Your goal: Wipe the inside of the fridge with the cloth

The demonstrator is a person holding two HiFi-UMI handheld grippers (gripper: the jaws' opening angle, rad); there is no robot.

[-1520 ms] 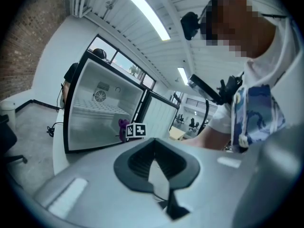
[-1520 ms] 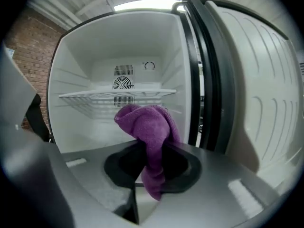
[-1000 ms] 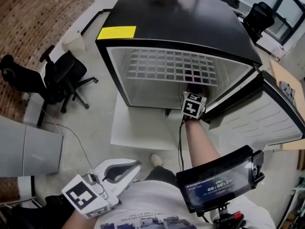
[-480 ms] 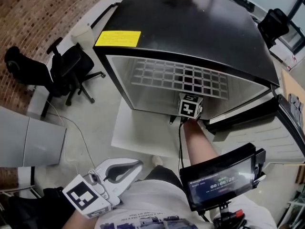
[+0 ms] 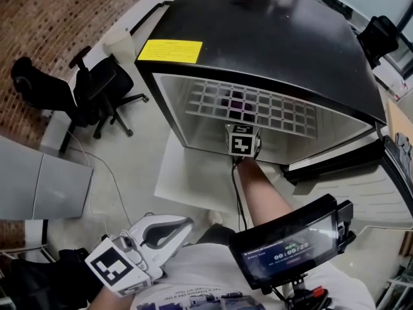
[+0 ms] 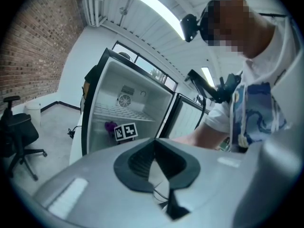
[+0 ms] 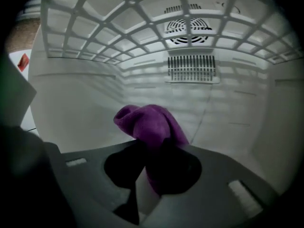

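Pinching purple cloth (image 7: 149,125) with right gripper (image 7: 152,175) inside fridge (image 5: 258,37), below shelf (image 7: 142,27). Holding left gripper (image 6: 155,172) pressed together, empty, outside fridge. Likely mid-wipe; cannot tell which walls remain.

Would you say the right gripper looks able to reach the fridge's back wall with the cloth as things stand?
Probably yes: the right gripper, shut on the purple cloth, is inside the fridge, and nothing stands between the cloth and the back wall.
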